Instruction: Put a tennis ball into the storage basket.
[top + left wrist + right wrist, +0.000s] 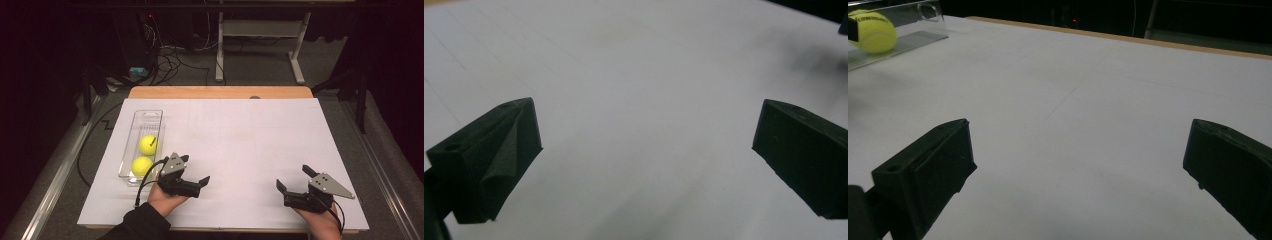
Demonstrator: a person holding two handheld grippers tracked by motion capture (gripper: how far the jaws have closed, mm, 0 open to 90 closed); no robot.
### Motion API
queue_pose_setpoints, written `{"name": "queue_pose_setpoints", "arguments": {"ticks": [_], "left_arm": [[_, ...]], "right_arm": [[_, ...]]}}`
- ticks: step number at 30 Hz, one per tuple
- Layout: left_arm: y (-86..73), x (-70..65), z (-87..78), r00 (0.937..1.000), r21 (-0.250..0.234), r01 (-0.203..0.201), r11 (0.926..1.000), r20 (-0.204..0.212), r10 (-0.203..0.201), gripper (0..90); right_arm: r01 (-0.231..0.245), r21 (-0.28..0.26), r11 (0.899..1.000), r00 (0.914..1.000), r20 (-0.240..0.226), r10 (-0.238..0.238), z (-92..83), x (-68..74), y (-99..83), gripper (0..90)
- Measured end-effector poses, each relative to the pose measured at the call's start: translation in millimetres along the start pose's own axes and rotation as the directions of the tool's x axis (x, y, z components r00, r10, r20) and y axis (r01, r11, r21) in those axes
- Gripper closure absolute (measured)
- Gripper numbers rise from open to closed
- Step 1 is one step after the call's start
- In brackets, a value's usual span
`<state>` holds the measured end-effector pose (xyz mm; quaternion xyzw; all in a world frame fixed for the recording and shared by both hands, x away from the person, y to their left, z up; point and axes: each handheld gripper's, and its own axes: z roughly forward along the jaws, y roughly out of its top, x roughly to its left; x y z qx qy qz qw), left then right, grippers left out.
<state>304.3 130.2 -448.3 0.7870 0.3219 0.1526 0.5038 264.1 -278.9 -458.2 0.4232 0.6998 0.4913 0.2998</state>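
Observation:
Two yellow tennis balls lie in a clear plastic tray (146,116) at the table's left: one ball (148,144) farther back, the other (141,166) nearer the front. My left gripper (194,170) rests just right of the tray's near end, jaws wide open with nothing between them (646,150). My right gripper (295,178) sits near the front right of the white table cover, also open and empty (1078,155). In the right gripper view one ball (872,31) and the tray (923,20) appear at the top left.
The white cover (240,145) spans the wooden table (220,92). Behind the table stand a white desk frame (260,45) and loose cables (170,60) on the grey floor. A cable runs along the floor at the left.

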Motion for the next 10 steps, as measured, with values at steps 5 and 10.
{"name": "queue_pose_setpoints", "arguments": {"ticks": [5,10], "left_arm": [[-4.8,7.9,-3.6,0.9969,-0.012,0.064,0.9979,0.047,-0.063,0.0],[-7.5,11.1,-5.3,0.9957,-0.045,0.08,0.9958,0.05,-0.078,0.0]], "right_arm": [[-0.026,-0.022,0.999,0.9994,0.022,0.026,-11.7,-2.0,-1.6,0.0],[-0.046,-0.031,0.998,0.9979,0.045,0.047,-14.5,-4.8,-1.0,0.0]]}}
